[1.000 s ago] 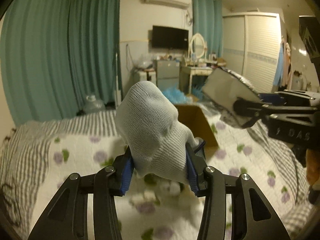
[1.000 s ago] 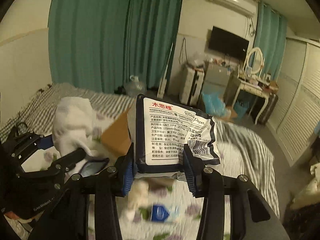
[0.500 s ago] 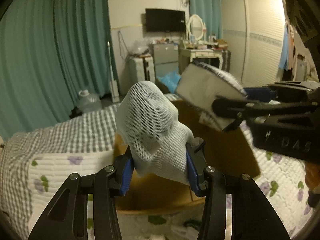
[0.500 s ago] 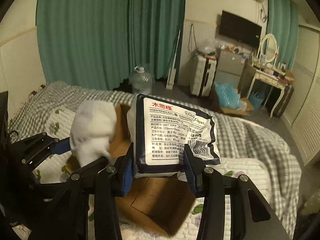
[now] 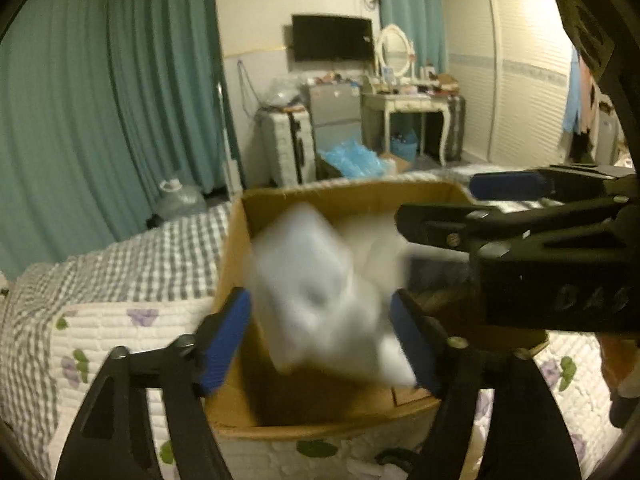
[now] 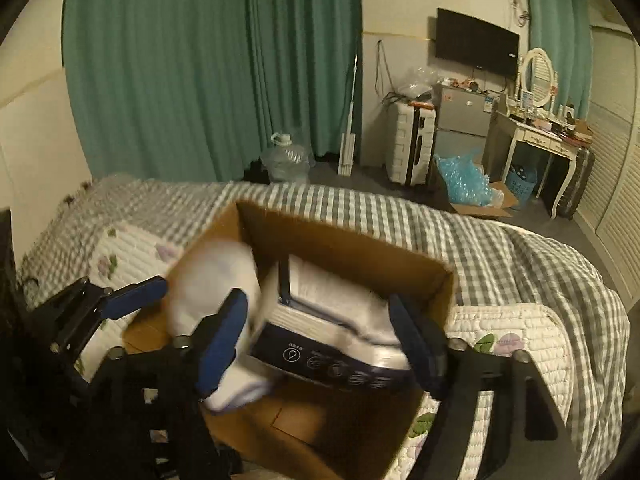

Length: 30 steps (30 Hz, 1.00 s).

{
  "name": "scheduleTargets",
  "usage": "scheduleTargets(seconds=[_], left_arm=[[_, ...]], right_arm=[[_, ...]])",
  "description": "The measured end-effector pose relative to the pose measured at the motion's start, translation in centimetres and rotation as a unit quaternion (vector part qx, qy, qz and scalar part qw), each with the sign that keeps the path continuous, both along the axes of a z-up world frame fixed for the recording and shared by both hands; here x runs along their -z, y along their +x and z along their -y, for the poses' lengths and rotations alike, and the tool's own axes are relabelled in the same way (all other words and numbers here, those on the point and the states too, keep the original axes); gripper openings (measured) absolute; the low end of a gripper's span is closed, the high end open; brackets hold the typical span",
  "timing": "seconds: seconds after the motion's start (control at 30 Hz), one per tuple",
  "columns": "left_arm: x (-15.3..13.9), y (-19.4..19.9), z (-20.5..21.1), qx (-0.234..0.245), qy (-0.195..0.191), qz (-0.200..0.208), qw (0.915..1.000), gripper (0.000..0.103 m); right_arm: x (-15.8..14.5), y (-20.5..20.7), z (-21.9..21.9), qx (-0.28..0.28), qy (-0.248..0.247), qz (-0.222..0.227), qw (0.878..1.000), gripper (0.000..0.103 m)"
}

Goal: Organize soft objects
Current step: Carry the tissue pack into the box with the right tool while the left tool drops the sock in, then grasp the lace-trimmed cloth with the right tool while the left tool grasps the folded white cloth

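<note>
An open cardboard box (image 5: 360,196) sits on the bed; it also shows in the right wrist view (image 6: 360,248). My left gripper (image 5: 324,340) is open above the box, and the white sock (image 5: 316,288) falls blurred between its fingers, free of the pads. The sock also shows in the right wrist view (image 6: 216,280). My right gripper (image 6: 320,340) is open over the box, and the tissue pack (image 6: 328,320) drops inside it, tilted. The right gripper also appears at the right of the left wrist view (image 5: 500,200).
The bed has a quilt with purple flowers (image 5: 120,332) and a grey checked blanket (image 6: 440,216). Beyond the bed stand a water jug (image 6: 286,156), a white suitcase (image 6: 412,140), a dressing table (image 6: 536,136) and teal curtains (image 6: 200,60).
Both grippers moved over the box and opened. The sock and the tissue pack left the jaws and are falling into the box.
</note>
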<state>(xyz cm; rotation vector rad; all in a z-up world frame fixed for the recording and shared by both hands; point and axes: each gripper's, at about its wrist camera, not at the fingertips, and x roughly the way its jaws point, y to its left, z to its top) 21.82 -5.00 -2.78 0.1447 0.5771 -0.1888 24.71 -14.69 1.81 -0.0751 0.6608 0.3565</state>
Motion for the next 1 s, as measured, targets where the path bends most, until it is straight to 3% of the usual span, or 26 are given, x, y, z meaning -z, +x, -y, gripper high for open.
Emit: scheduleTargets(seconds=[0.33,0.43,0.6,0.77,0.9,1.0], left_arm=[[-8.7,-6.3,-2.5,-0.011,-0.022,0.08,0.9964,0.082],[-11.2,-9.4,-3.6,-0.017,-0.021,0.109,0.9937,0.097],[-13.4,-14.0,-6.4,-0.029,-0.032,0.133,0.9903,0.097],[-12.3,-17.3,-8.3,-0.045,-0.027,0.139,0.9889,0.097],[-9.0,-18.3,-9.5,-0.053,-0.029,0.113,0.9917,0.097],[-5.7,-17.6,-10.0,-0.064,-0.032,0.078,0.9943,0.097]], right_arm=[[-9.8,-8.3,1.8,0.033,-0.019,0.068,0.997,0.09],[-12.9,-12.0,1.7,0.037,-0.026,0.089,0.995,0.094],[-15.3,-17.8,0.4,0.024,-0.045,0.112,0.992,0.1],[-12.7,-21.4,-2.1,0.011,-0.063,0.101,0.993,0.1],[-7.4,-21.9,-3.5,0.007,-0.06,0.051,0.997,0.1],[-2.2,-20.6,-4.4,0.022,-0.084,0.005,0.996,0.1]])
